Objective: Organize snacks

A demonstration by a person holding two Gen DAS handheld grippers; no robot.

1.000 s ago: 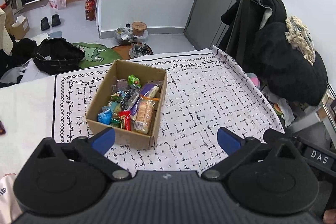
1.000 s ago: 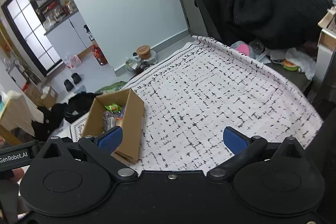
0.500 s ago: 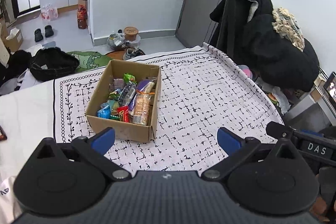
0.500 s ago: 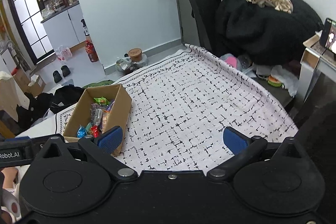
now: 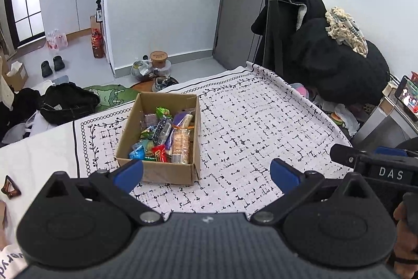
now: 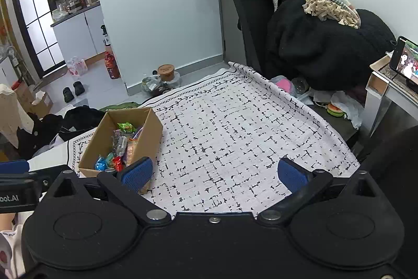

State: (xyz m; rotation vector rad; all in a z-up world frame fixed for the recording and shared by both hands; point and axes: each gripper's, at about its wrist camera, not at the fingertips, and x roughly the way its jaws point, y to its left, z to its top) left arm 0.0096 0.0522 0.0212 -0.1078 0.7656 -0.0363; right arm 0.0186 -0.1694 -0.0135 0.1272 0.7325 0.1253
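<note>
An open cardboard box (image 5: 167,171) stands on the patterned white tablecloth (image 5: 256,127) and holds several wrapped snacks (image 5: 164,140), among them a biscuit pack (image 5: 180,145). The right wrist view shows the same box (image 6: 146,132) at the left. My left gripper (image 5: 206,175) is open and empty, held back from the box's near wall. My right gripper (image 6: 214,174) is open and empty too, over bare cloth to the right of the box. Part of the right tool (image 5: 376,169) shows at the left wrist view's right edge.
A chair piled with black clothes (image 5: 326,64) stands past the table's far right edge. A phone (image 6: 405,62) glows on a side stand at the right. Bags, shoes and jars (image 5: 156,64) litter the floor beyond the table. A small brown clip (image 5: 10,190) lies at the left.
Both grippers have drawn back and risen, so the box looks smaller and farther, and more of the room shows. Their jaws have stayed open and the box has not moved.
</note>
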